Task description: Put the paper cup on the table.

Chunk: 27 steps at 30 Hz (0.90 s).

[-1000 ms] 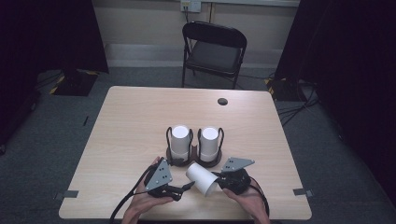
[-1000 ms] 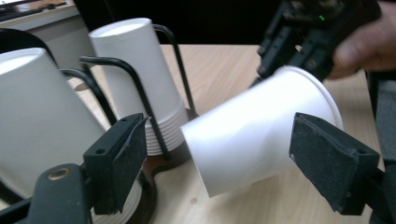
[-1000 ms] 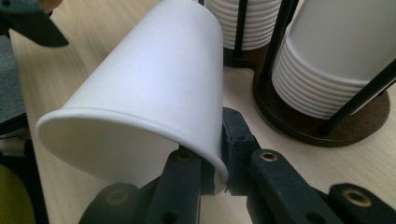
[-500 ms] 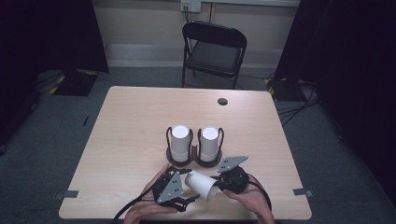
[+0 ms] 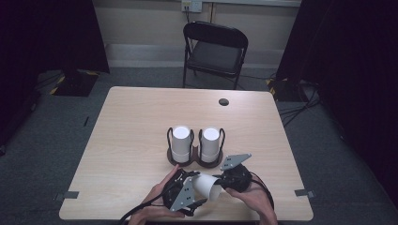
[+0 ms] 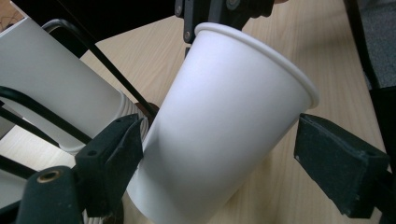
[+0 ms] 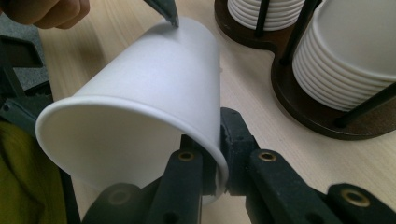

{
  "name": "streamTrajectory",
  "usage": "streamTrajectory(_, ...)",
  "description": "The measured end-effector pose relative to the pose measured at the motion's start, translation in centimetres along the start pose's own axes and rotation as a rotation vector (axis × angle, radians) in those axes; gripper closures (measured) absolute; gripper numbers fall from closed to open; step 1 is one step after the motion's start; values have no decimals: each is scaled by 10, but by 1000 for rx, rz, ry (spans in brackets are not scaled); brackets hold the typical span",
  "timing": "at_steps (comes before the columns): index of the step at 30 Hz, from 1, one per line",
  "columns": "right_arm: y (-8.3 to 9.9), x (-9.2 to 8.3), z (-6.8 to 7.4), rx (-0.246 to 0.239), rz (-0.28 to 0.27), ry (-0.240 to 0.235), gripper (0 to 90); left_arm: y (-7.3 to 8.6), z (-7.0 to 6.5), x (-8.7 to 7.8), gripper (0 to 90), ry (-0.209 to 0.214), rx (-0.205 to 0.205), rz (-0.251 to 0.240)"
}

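A white paper cup (image 5: 206, 185) lies tilted above the table's front edge, between my two grippers. My right gripper (image 5: 220, 185) is shut on the cup's rim (image 7: 217, 140), one jaw inside and one outside. The cup's body (image 6: 224, 130) sits between the jaws of my left gripper (image 6: 224, 144), which have just been opening. One pad stands close to the cup wall and the other well apart from it. In the high view the left gripper (image 5: 193, 190) reaches the cup from the left.
Two stacks of white cups (image 5: 182, 143) (image 5: 210, 143) stand in a dark wire holder (image 5: 195, 163) just behind the grippers; one stack (image 7: 345, 51) is close by. A folding chair (image 5: 216, 51) stands beyond the table (image 5: 141, 131). A dark round cap (image 5: 224, 101) lies at the back.
My left gripper has moved right and slightly down until the cup lies between its jaws. The right gripper has stayed in place with the cup's rim in it.
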State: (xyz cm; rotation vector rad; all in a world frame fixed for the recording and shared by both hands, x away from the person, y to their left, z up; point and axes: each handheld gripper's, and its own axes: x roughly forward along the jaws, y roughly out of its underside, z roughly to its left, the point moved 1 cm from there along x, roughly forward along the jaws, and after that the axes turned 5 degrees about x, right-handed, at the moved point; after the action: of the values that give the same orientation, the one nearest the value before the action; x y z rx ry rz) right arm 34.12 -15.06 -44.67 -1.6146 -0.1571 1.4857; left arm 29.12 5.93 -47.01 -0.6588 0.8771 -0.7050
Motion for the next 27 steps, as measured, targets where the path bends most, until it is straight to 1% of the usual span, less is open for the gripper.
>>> streamTrajectory(1,0,0,-1,4,-6,0,858,0,0,1,156,-3,-3,4)
streamTrajectory(4,1,0,-3,12,-4,3,859,-2,-1,4,153,-6,24,12)
streamTrajectory(7,1,0,-4,22,-7,6,859,-4,-3,7,148,-11,26,11)
streamTrajectory(8,1,0,-4,26,-10,4,860,-5,-2,8,143,-11,42,19)
streamTrajectory(9,0,0,-5,28,-7,2,860,-6,-3,9,138,-13,37,14)
streamTrajectory(10,0,0,-5,30,-6,2,860,-7,-3,10,131,-9,49,23)
streamTrajectory(14,-2,1,-5,50,-10,-4,862,-8,-4,15,114,-17,69,34)
streamTrajectory(15,-2,1,-5,58,-12,-10,863,-9,-4,16,114,-23,62,31)
streamTrajectory(17,-3,1,-5,63,-15,-15,864,-10,-5,18,112,-30,65,38)
streamTrajectory(19,-5,2,-4,68,-20,-23,866,-11,-6,19,119,-46,68,44)
streamTrajectory(22,-6,3,-4,78,-21,-22,867,-10,-6,21,125,-52,61,49)
streamTrajectory(24,-6,3,-4,91,-25,-24,868,-10,-6,22,129,-66,61,42)
streamTrajectory(26,-7,3,-4,113,-33,-26,869,-10,-4,22,138,-65,36,24)
streamTrajectory(27,-8,3,-4,125,-36,-21,870,-10,-4,22,141,-65,32,21)
